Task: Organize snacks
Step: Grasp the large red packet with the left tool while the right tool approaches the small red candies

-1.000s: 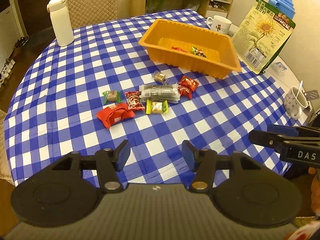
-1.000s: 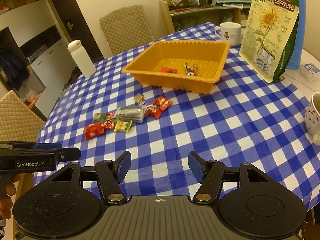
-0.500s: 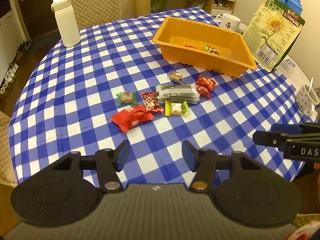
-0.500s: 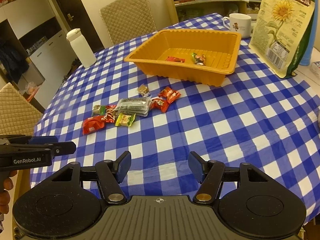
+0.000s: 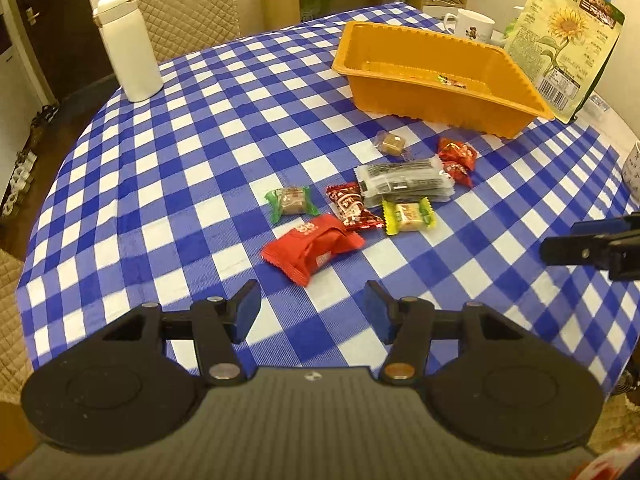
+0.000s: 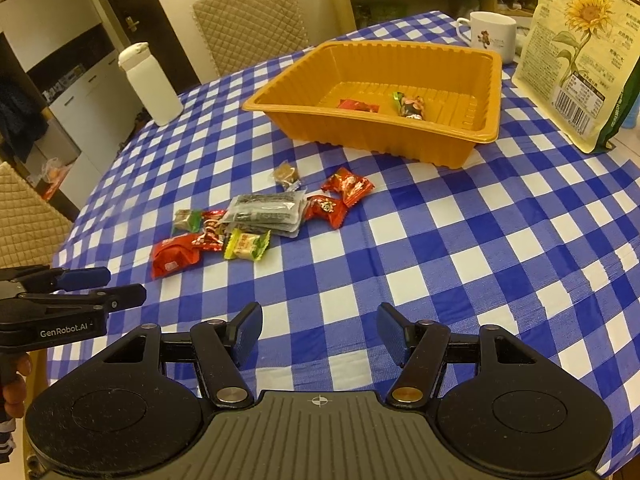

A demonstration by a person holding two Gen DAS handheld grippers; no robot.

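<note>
Several wrapped snacks lie in a loose cluster on the blue checked tablecloth. Nearest my left gripper point(image 5: 312, 308) is a big red packet point(image 5: 314, 248); beyond it lie a green-wrapped candy point(image 5: 291, 201), a yellow-wrapped one point(image 5: 408, 215) and a clear grey packet point(image 5: 404, 180). The orange tray point(image 6: 486, 80) behind holds two small sweets point(image 6: 410, 106). My left gripper is open and empty, just short of the red packet. My right gripper point(image 6: 319, 334) is open and empty too, farther from the cluster point(image 6: 260, 216). The left gripper point(image 6: 116, 290) shows at the left edge of the right wrist view.
A white bottle point(image 5: 128, 46) stands at the table's far left. A sunflower-seed bag point(image 6: 580, 48) and a white mug point(image 6: 492, 34) stand behind the tray at the right. Quilted chairs point(image 6: 248, 20) surround the table. A second mug's edge point(image 5: 633, 172) shows at right.
Both grippers have come forward and lower toward the snack cluster, which looks larger. Their jaws stayed at the same width.
</note>
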